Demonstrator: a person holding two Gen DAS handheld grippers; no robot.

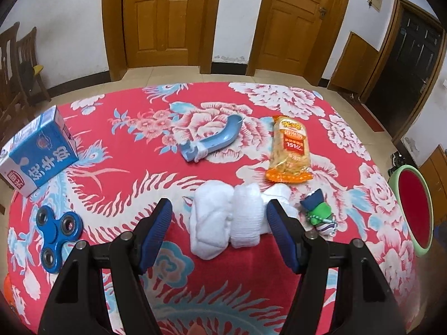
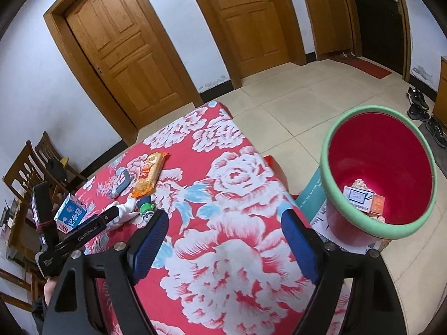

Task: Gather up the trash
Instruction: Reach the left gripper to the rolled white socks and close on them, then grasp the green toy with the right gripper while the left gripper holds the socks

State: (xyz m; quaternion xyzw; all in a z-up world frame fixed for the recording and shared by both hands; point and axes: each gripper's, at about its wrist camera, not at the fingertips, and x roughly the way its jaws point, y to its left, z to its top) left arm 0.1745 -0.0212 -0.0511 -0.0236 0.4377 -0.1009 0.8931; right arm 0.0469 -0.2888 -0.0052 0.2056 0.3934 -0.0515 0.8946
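The left gripper [image 1: 219, 209] hangs over the table with its jaws spread wide. A crumpled white tissue [image 1: 223, 220] lies on the cloth between the two blue pads [image 1: 156, 226]; the pads stand clear of it on both sides, so nothing is gripped.

The right gripper [image 2: 225, 223] is likewise wide open and empty. It points down at the near right part of the table, over bare cloth.

The table is covered by a red floral cloth [image 1: 349, 145]. Items on it:

- an orange snack packet [image 1: 289, 150] beyond the tissue, towards the far side;
- a blue curved plastic piece [image 1: 212, 139] to the left of the packet;
- a blue-and-white milk carton [image 1: 37, 150] at the left edge, lying tilted;
- a blue fidget spinner [image 1: 57, 234] near the carton, closer to the camera;
- a small green-and-blue toy with a bead chain [image 1: 321, 209] just right of the tissue.

The bin [image 2: 329, 173] – red inside, pale green rim – stands on the floor beside the right edge of the table. A few discarded cartons [image 2: 360, 198] lie at its bottom. Two wooden doors [image 1: 164, 19] are set in the wall behind.
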